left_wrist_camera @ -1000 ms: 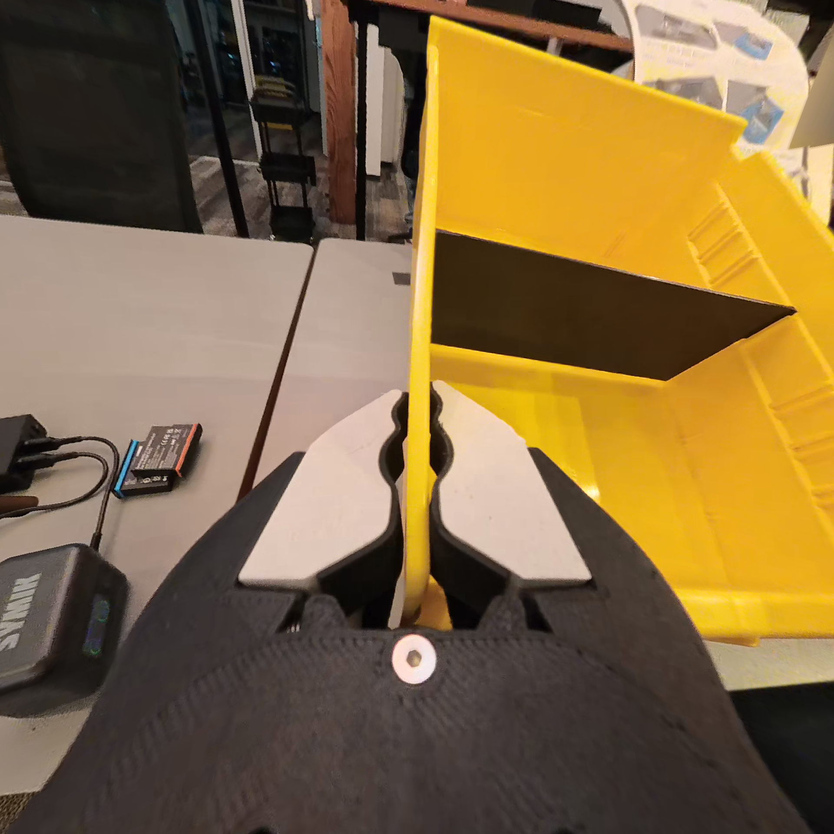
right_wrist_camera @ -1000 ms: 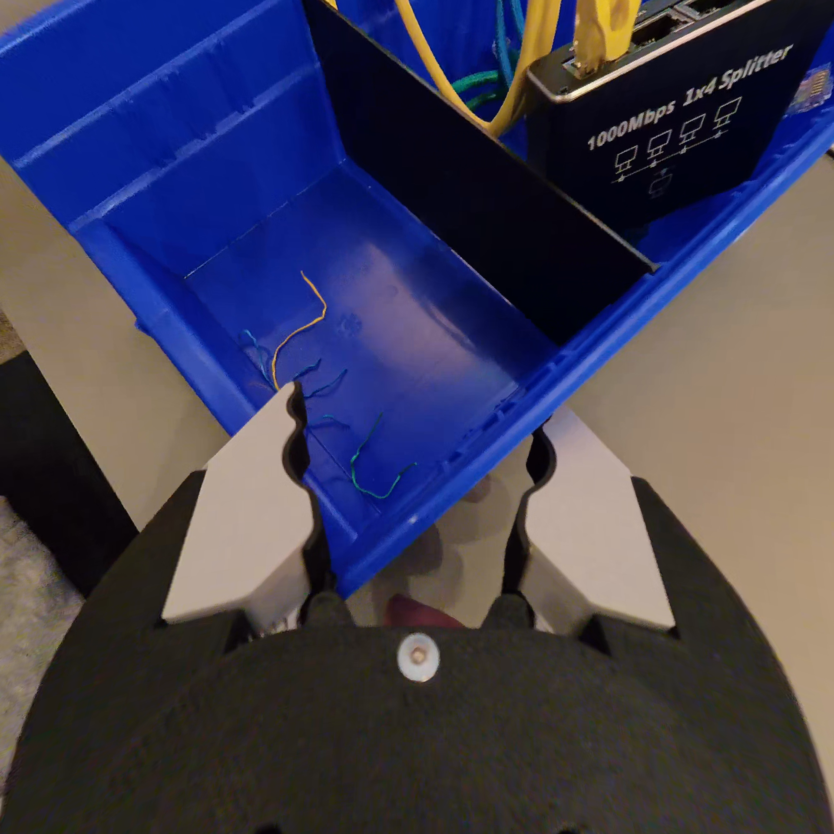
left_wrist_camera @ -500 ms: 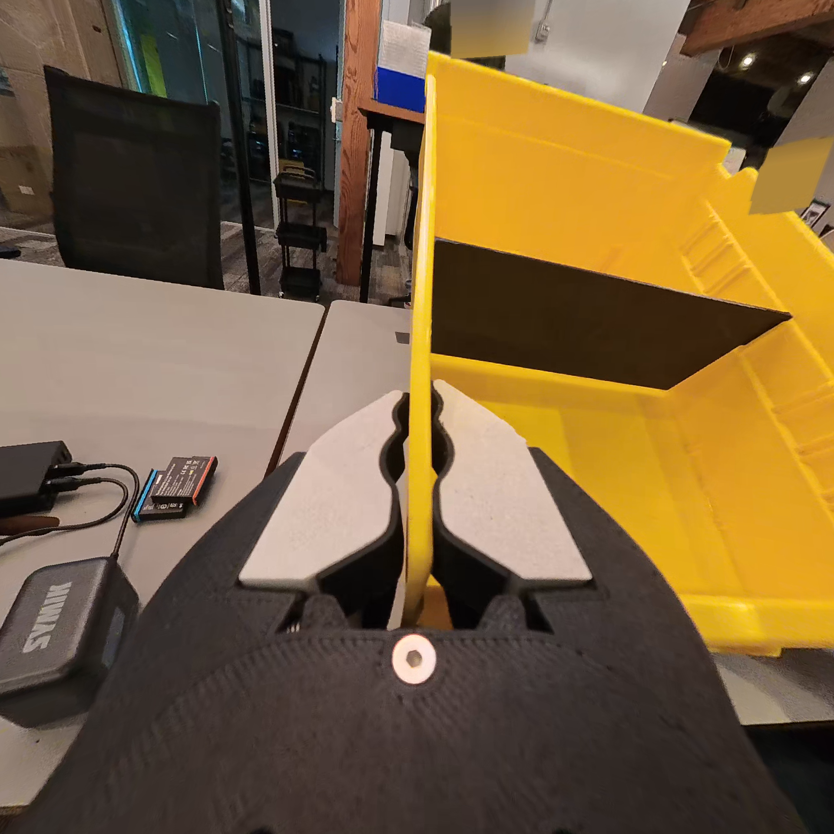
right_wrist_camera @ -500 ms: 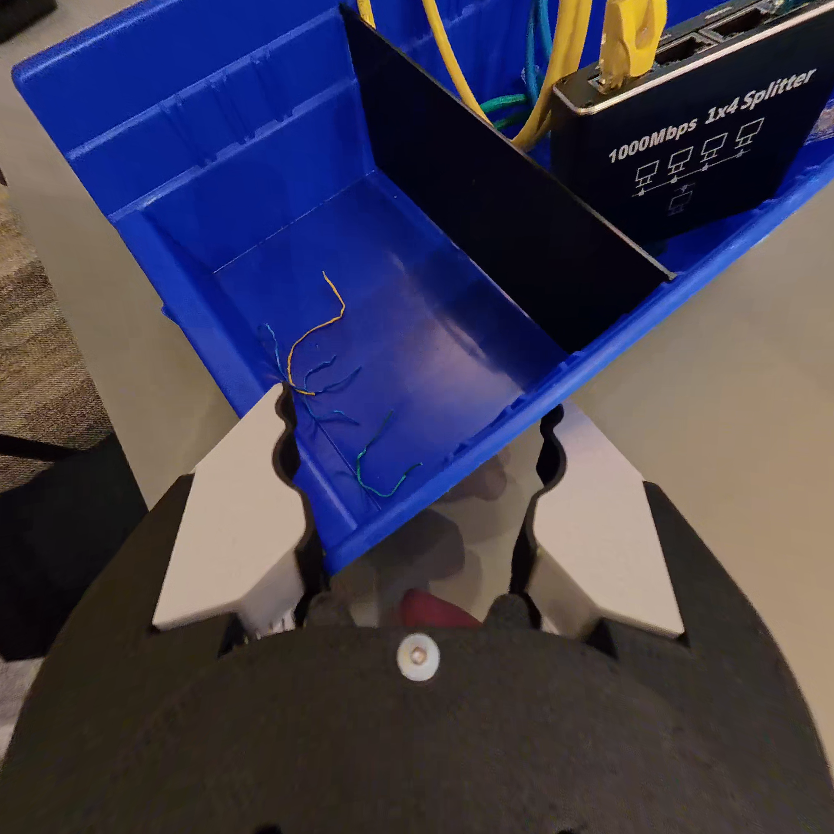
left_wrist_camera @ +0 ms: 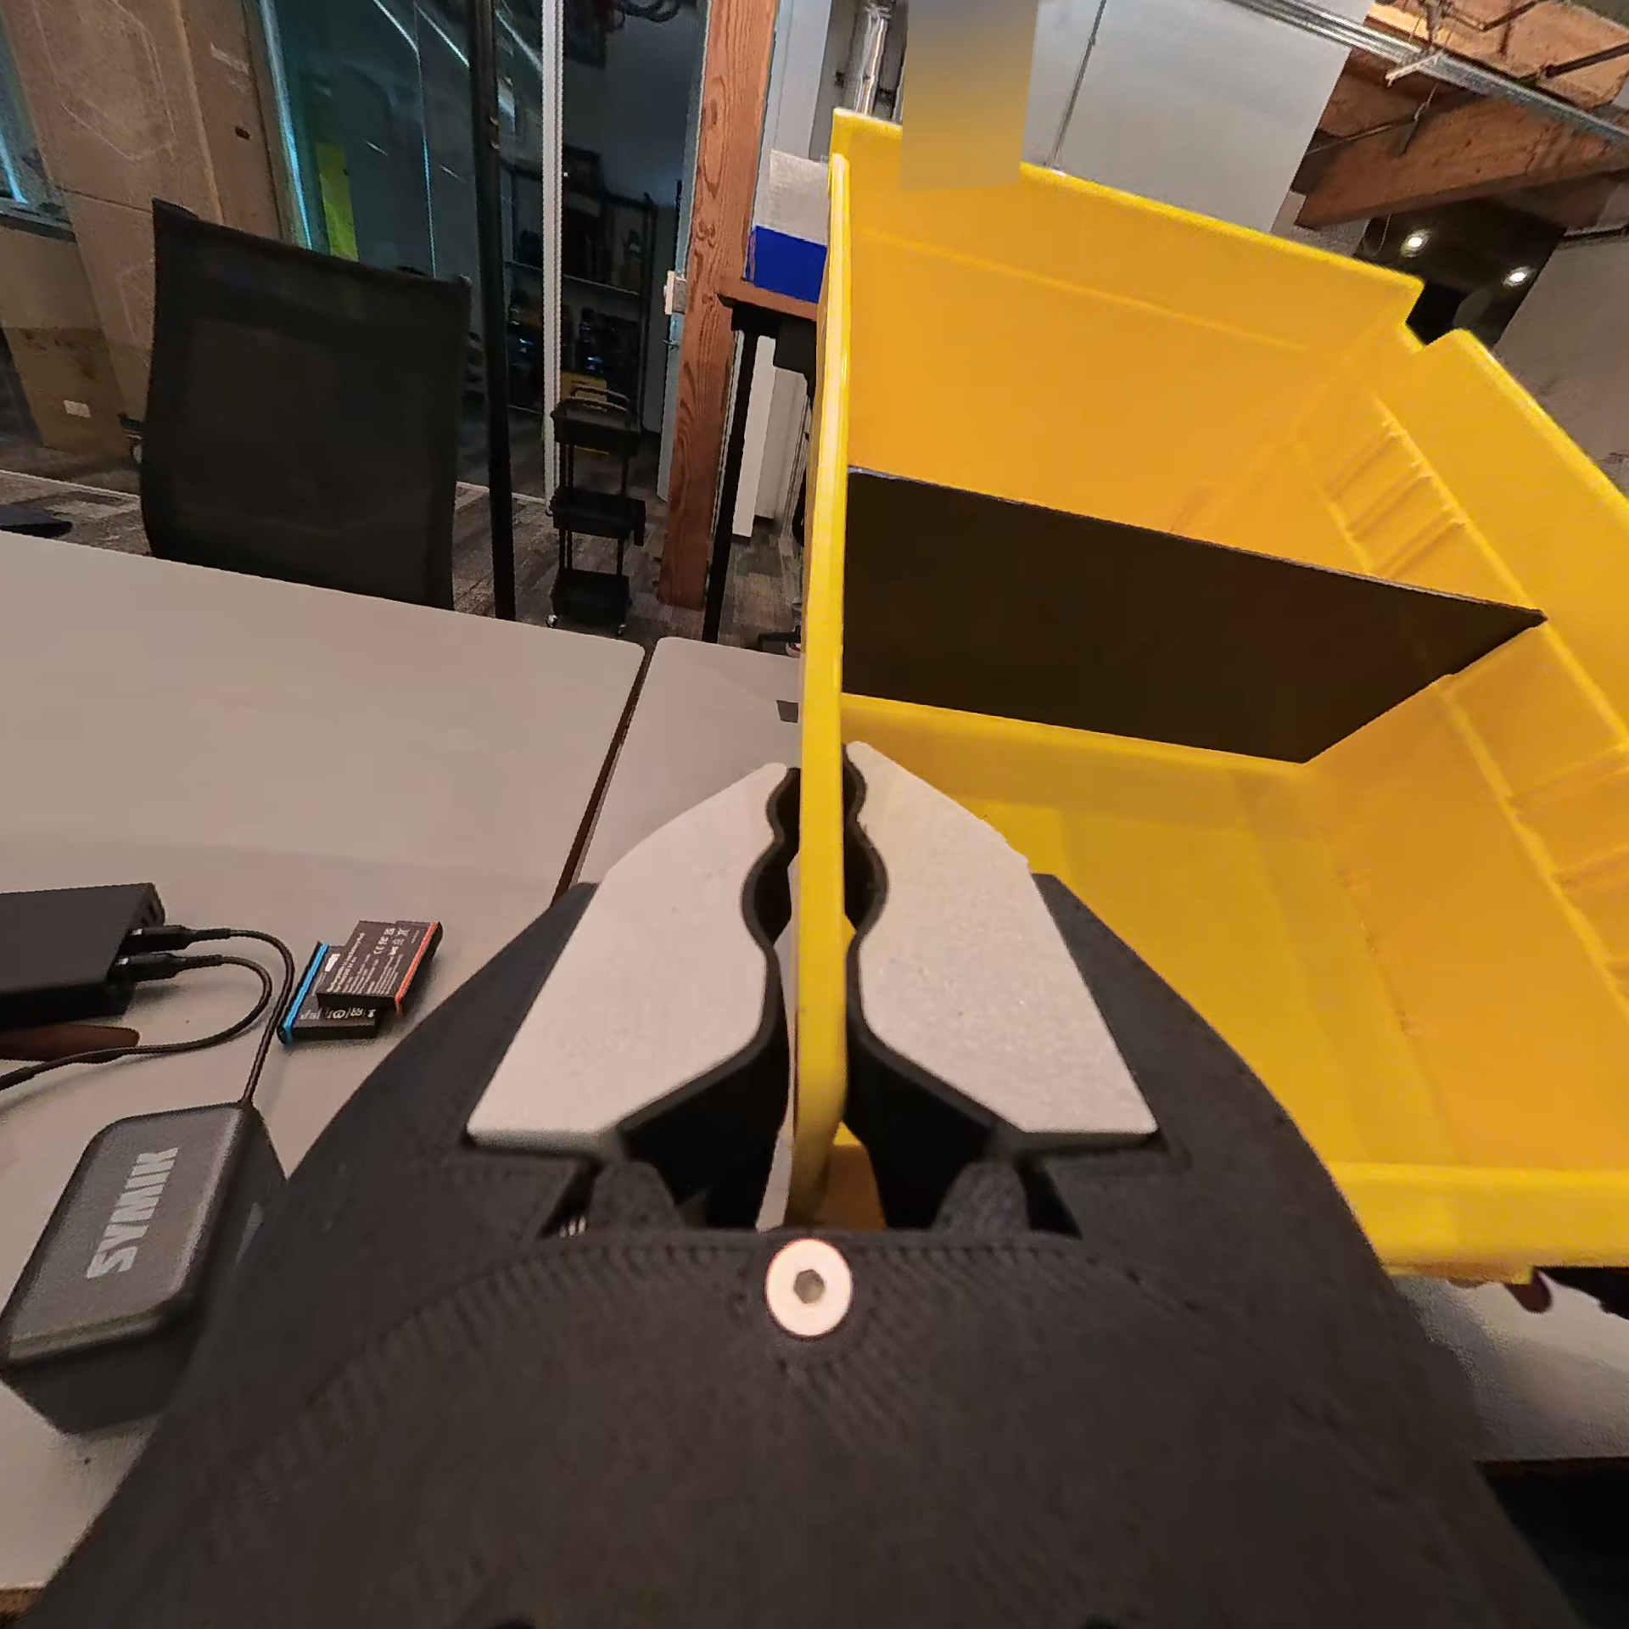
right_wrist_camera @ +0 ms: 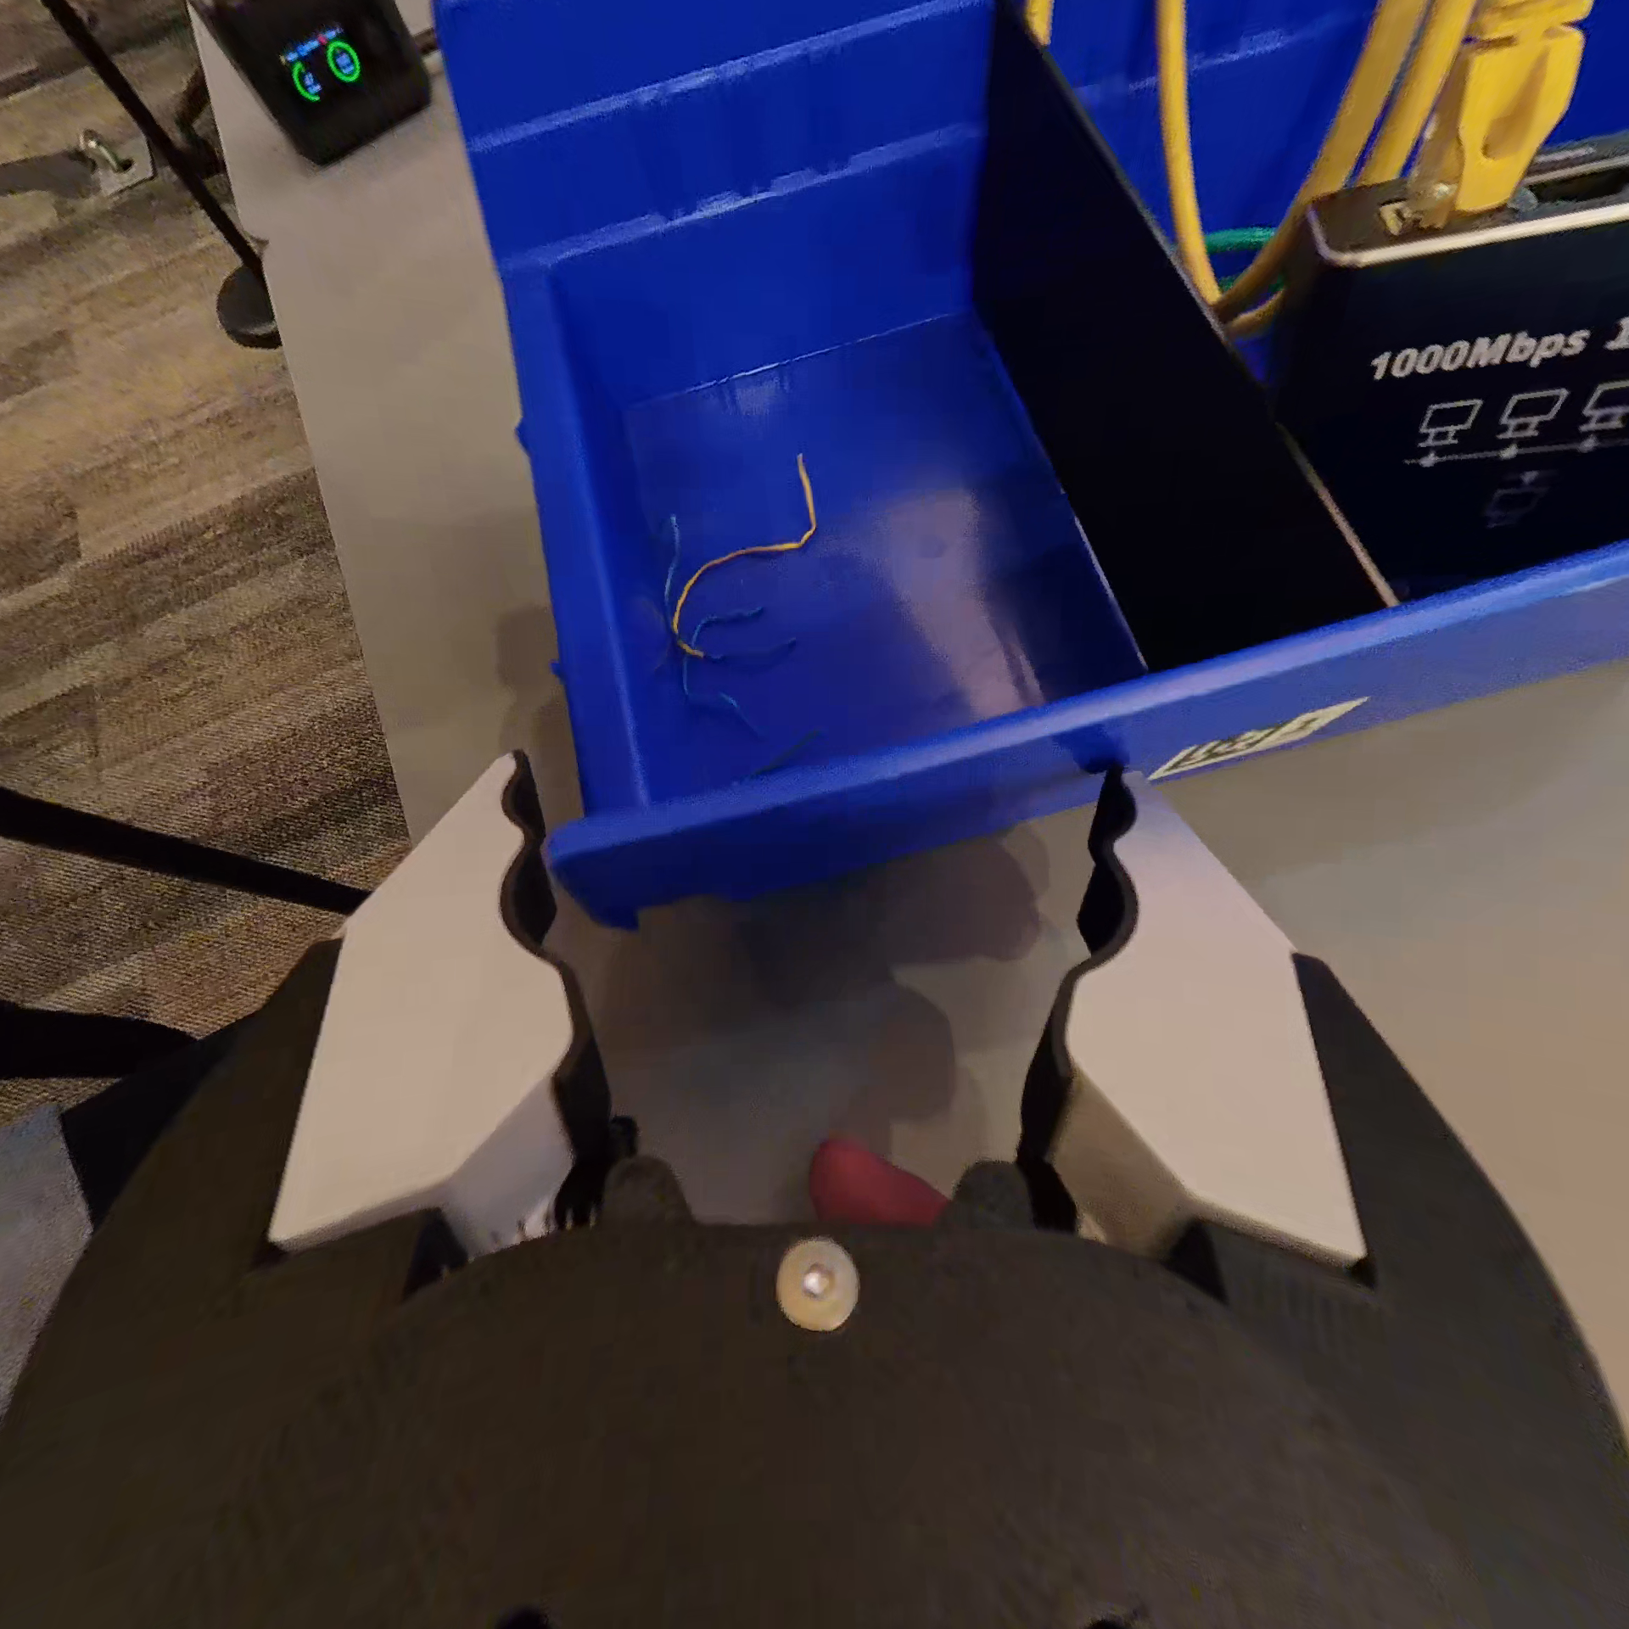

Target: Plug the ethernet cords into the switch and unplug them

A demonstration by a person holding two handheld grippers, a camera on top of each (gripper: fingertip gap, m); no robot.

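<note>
My left gripper (left_wrist_camera: 821, 771) is shut on the left wall of a yellow bin (left_wrist_camera: 1234, 926), which it holds tilted above the table; the bin has a black divider (left_wrist_camera: 1146, 652) and looks empty. My right gripper (right_wrist_camera: 811, 771) is open and empty, just in front of the near corner of a blue bin (right_wrist_camera: 881, 811) on the table. The black switch (right_wrist_camera: 1454, 397) stands in the blue bin's far compartment behind a black divider (right_wrist_camera: 1146, 397), with a yellow ethernet cord (right_wrist_camera: 1490, 115) plugged into its top. Green and blue cords lie behind it.
Thin wire scraps (right_wrist_camera: 732, 599) lie in the blue bin's near compartment. A dark power bank (left_wrist_camera: 132, 1234), battery packs (left_wrist_camera: 361, 978) and a black charger with cables (left_wrist_camera: 70, 952) lie on the grey table at left. A small device with a lit screen (right_wrist_camera: 326, 70) stands beyond the blue bin. An office chair (left_wrist_camera: 291, 405) stands past the table. My right fingertips sit around 35 cm from my left ones. From my left tips it is roughly 25 cm to the dark power bank (left_wrist_camera: 132, 1234); from my right, 40 cm.
My left gripper has lifted and tilted up with the yellow bin. My right gripper has drawn back from the blue bin's corner, which no longer sits between the fingers, and swung left.
</note>
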